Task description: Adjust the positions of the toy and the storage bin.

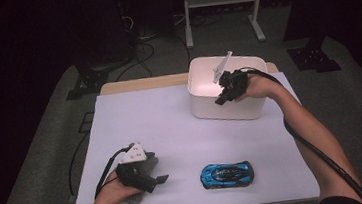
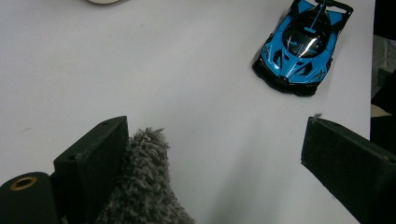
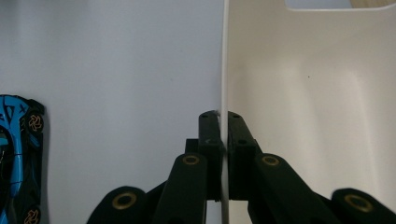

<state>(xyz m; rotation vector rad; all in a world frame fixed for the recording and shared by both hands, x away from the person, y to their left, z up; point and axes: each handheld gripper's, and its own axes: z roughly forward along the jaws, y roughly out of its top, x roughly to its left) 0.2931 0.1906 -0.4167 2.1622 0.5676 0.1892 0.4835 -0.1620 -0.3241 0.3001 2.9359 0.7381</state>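
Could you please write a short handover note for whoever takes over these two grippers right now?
Right gripper: shut on the near wall of the white bin, one jaw inside, one outside.
Left gripper: open, low over the table's near left, with a grey fuzzy thing against one jaw.
Blue toy car: on the white table, near edge, outside the bin.
Done: bin gripped.
Left: likely putting the car and the fuzzy thing into the bin.

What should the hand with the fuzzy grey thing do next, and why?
Probably close the left gripper on the fuzzy grey thing. Its jaws stand wide open, with the fuzzy thing against only one of them. The right gripper is already clamped on the white bin's wall, seemingly steadying it.
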